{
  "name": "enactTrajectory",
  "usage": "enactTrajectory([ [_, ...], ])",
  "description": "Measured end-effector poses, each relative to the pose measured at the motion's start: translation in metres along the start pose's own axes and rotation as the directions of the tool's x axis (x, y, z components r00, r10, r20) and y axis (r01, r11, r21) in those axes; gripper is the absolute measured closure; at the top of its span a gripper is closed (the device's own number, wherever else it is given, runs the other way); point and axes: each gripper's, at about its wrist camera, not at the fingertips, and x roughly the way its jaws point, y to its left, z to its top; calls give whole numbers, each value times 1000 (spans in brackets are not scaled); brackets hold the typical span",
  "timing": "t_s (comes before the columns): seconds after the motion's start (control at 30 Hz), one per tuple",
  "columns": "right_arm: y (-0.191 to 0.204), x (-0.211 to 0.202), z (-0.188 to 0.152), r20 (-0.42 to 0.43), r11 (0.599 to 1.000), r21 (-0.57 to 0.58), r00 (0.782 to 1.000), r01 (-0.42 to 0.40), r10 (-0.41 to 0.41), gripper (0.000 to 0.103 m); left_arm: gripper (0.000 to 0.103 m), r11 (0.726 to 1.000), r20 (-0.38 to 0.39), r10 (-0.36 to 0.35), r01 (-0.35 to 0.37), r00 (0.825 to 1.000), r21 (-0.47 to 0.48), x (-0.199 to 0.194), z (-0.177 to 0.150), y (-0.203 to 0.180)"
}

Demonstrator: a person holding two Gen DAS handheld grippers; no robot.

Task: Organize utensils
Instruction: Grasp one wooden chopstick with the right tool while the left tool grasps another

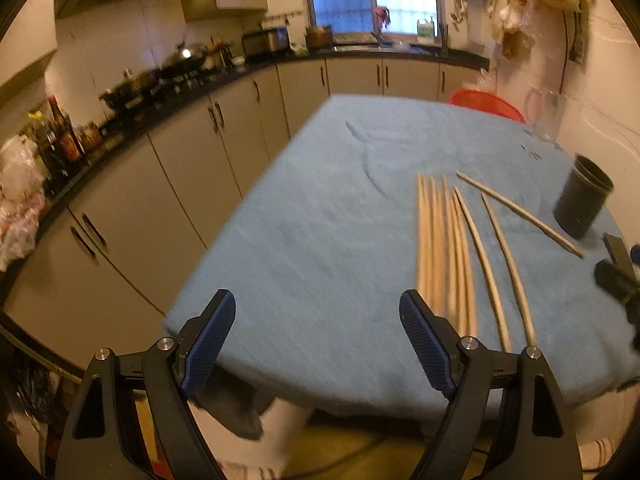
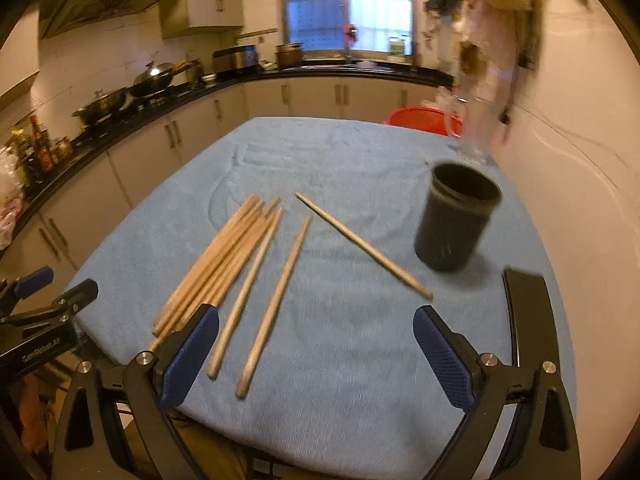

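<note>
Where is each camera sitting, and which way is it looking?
Left wrist: rides on the left gripper, looking forward and down over the blue table toward the kitchen counter; its own open fingers show.
Right wrist: rides on the right gripper, looking the same way; its open fingers and the left gripper show.
Both see the chopsticks, black cup and red basin.

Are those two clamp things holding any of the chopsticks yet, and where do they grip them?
Nothing is held. The left gripper and right gripper both stand open over the blue cloth; the chopsticks lie loose.
</note>
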Motion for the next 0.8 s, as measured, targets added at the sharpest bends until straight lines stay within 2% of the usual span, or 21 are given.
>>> enactTrajectory([
  [0.1, -8, 8, 27, -20, 999, -13, 999, -30, 30, 9, 20, 998, -20, -50, 50, 999, 29, 7, 12, 4],
  [0.2, -10, 30, 51, -84, 997, -37, 995, -64, 60, 24, 20, 994, -83, -109, 110, 991, 15, 23, 22, 11],
  [0.3, -6, 57, 69, -152, 996, -39, 985, -85, 79, 41, 22, 992, -107, -117, 120, 987, 23, 33, 26, 13],
  [0.37, 1, 73, 81, -187, 994, -60, 979, -91, 79, 43, 24, 991, -116, -124, 129, 985, 32, 37, 27, 12],
  [0.4, 6, 81, 85, -201, 992, -81, 977, -93, 75, 44, 31, 990, -119, -127, 133, 985, 40, 40, 28, 12],
  [0.47, 14, 103, 96, -234, 990, -110, 970, -92, 64, 45, 37, 988, -146, -139, 147, 980, 50, 47, 28, 11],
  [0.53, 17, 124, 104, -272, 990, -115, 961, -86, 52, 53, 43, 983, -175, -172, 182, 969, 39, 53, 29, 12],
  [0.73, 12, 189, 118, -375, 994, -90, 927, -56, 18, 57, 53, 978, -208, -197, 206, 958, 25, 67, 31, 18],
  [0.8, 8, 206, 121, -401, 996, -82, 916, -46, 9, 61, 55, 977, -218, -202, 211, 955, 20, 72, 32, 20],
])
